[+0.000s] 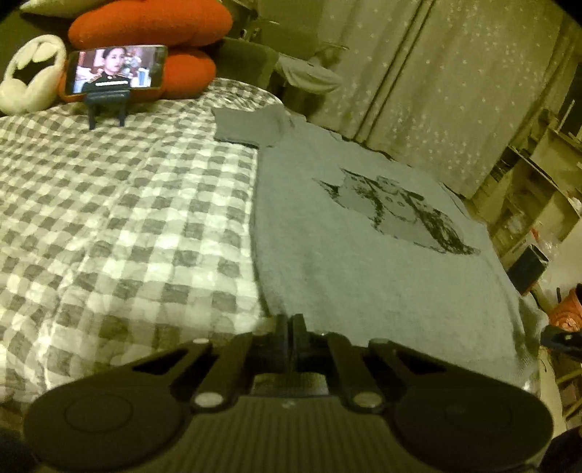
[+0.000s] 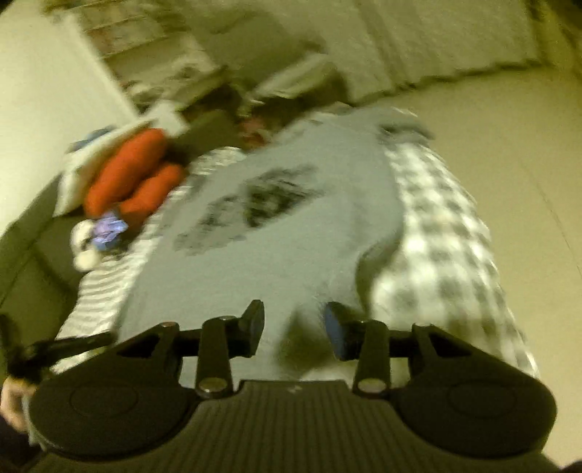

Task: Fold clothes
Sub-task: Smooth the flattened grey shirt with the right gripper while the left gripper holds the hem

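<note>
A grey T-shirt [image 1: 363, 254] with a dark cat print lies flat on the checked bedspread [image 1: 109, 218], one sleeve [image 1: 251, 125] spread at the far end. My left gripper [image 1: 291, 322] is shut, its fingertips pinched together on the near hem close to the shirt's left corner. In the blurred right wrist view the same T-shirt [image 2: 291, 218] runs away from me, and a raised fold [image 2: 378, 262] stands by its right edge. My right gripper [image 2: 294, 324] hangs open over the near hem, with cloth below the gap and its pads apart from it.
A phone [image 1: 116, 69] on a stand plays video at the bed's head, in front of red cushions [image 1: 152, 25] and a white plush [image 1: 29, 80]. Curtains [image 1: 436, 91] and shelves [image 1: 538, 174] stand beyond the bed's right side. A hand [image 2: 11, 396] shows at the lower left.
</note>
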The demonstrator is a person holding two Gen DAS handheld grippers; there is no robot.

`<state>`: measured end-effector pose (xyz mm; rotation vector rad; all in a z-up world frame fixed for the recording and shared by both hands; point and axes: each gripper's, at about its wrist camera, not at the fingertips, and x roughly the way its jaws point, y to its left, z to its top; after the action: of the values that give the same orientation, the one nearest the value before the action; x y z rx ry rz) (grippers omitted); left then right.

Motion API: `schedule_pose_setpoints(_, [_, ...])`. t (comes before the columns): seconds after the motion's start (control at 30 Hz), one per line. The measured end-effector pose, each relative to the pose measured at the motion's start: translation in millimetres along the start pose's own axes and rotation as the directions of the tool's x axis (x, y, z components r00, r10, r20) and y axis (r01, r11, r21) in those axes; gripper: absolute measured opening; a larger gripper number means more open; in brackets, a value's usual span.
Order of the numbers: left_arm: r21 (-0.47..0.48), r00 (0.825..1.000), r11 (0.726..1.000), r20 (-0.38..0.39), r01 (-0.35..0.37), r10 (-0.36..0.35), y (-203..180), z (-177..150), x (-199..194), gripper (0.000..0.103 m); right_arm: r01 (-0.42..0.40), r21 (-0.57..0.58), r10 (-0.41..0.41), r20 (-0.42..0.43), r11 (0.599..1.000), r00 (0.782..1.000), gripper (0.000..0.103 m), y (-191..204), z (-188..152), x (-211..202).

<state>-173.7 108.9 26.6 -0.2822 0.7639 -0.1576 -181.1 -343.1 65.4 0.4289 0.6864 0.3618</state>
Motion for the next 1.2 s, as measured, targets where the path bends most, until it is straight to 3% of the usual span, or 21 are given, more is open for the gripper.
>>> schedule_pose_setpoints(0.07, [-0.003, 1.000, 1.000, 0.010, 0.004, -0.003, 1, 1, -1, 0.001, -0.064, -0.002, 0.064, 0.026, 0.998, 0.998, 0.045, 1, 4, -6])
schedule_pose_setpoints(0.1, [0.002, 1.000, 1.000, 0.012, 0.006, -0.006, 0, 1, -1, 0.001, -0.076, -0.006, 0.077, 0.028, 0.997, 0.997, 0.053, 0, 6, -8])
schedule_pose_setpoints(0.13, [0.007, 1.000, 1.000, 0.014, 0.009, -0.009, -1, 1, 0, 0.001, -0.062, -0.021, 0.062, 0.023, 0.998, 0.998, 0.057, 0, 8, -7])
schedule_pose_setpoints(0.23, [0.012, 1.000, 1.000, 0.015, -0.003, 0.003, -1, 2, 2, 0.001, 0.052, -0.038, -0.052, 0.021, 0.998, 0.998, 0.058, -10, 11, -3])
schedule_pose_setpoints(0.43, [0.007, 0.999, 1.000, 0.041, -0.021, 0.021, 1, 3, 2, 0.001, 0.063, 0.087, -0.063, 0.001, 0.994, 0.998, 0.058, -42, 10, -1])
schedule_pose_setpoints(0.5, [0.006, 0.998, 1.000, 0.065, -0.015, 0.015, 1, 6, 0, 0.001, 0.079, 0.076, -0.075, -0.053, 0.994, 0.996, 0.058, -43, 9, 4])
schedule_pose_setpoints(0.57, [-0.002, 0.998, 1.000, 0.069, -0.006, 0.006, 2, 7, -1, 0.001, 0.043, 0.058, -0.039, -0.067, 0.997, 0.997, 0.058, -40, 9, 5])
schedule_pose_setpoints(0.7, [-0.026, 0.998, 1.000, 0.057, -0.008, 0.010, 8, 8, 1, 0.001, -0.127, 0.037, 0.127, 0.018, 0.991, 0.992, 0.058, -34, 10, -14])
schedule_pose_setpoints(0.8, [-0.037, 0.998, 0.999, 0.056, -0.002, 0.004, 10, 9, 1, 0.001, -0.135, -0.015, 0.135, 0.003, 0.991, 0.991, 0.058, -23, 9, -13])
schedule_pose_setpoints(0.87, [-0.018, 0.998, 1.000, 0.063, -0.008, 0.009, 7, 8, 1, 0.001, -0.109, -0.048, 0.108, -0.016, 0.993, 0.994, 0.053, -19, 7, -10])
schedule_pose_setpoints(0.93, [-0.003, 0.998, 1.000, 0.067, -0.015, 0.015, 6, 8, 1, 0.001, -0.083, -0.047, 0.082, -0.030, 0.995, 0.996, 0.026, -20, 6, -9])
schedule_pose_setpoints(1.0, [-0.010, 0.998, 1.000, 0.065, -0.009, 0.010, 7, 8, 0, 0.001, -0.048, -0.037, 0.047, -0.032, 0.998, 0.998, 0.010, -23, 5, -9])
schedule_pose_setpoints(1.1, [-0.028, 0.998, 0.999, 0.063, 0.032, -0.030, 10, 10, -7, 0.001, -0.030, -0.060, 0.032, 0.029, 0.998, 0.999, 0.006, -17, 5, -24])
schedule_pose_setpoints(1.2, [-0.052, 0.995, 0.996, 0.070, 0.071, -0.067, 11, 11, -12, 0.001, -0.024, -0.004, 0.024, 0.028, 1.000, 0.999, 0.005, -8, 10, -27])
